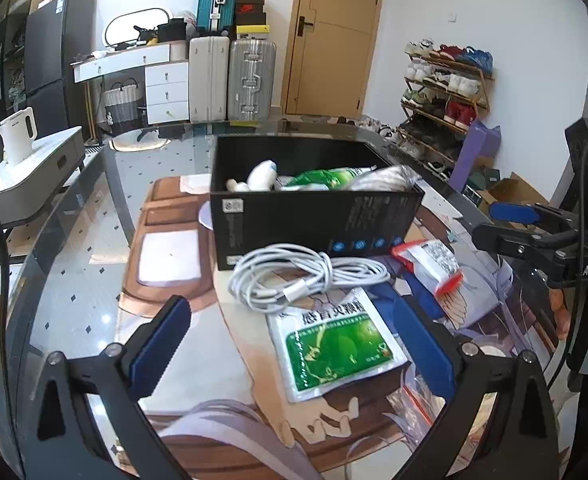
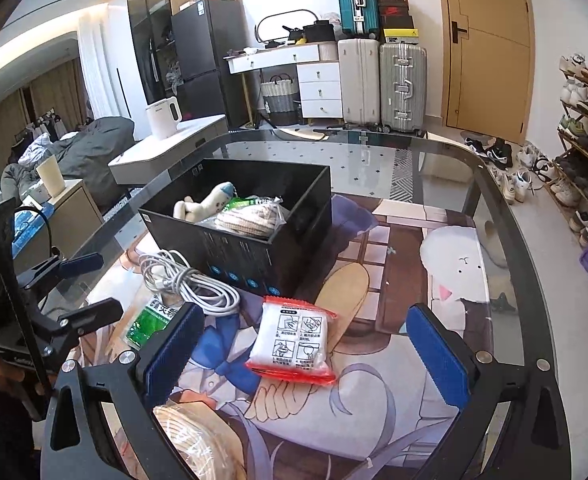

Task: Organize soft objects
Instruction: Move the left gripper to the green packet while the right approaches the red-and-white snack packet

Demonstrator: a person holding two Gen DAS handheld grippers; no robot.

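Note:
A green and white sachet (image 1: pixel 334 344) lies flat on the printed mat, between the wide-open fingers of my left gripper (image 1: pixel 289 344), untouched by the pads. Just beyond it sits a coiled white cable (image 1: pixel 294 276), against the black box (image 1: pixel 314 216). The box holds a white plush toy (image 2: pixel 201 204), a green pack and a bagged knitted cloth (image 2: pixel 249 216). A red-edged white packet (image 2: pixel 294 344) lies on the mat between the spread fingers of my right gripper (image 2: pixel 306 352), which is open and apart from it. The left gripper (image 2: pixel 93 284) also shows at the left edge.
The mat covers a glass table (image 2: pixel 454 152) with a rounded dark rim. A clear bag with something beige (image 2: pixel 197 440) lies under the right gripper. A side table with a kettle (image 2: pixel 163 116) stands to the left; suitcases and a shoe rack stand behind.

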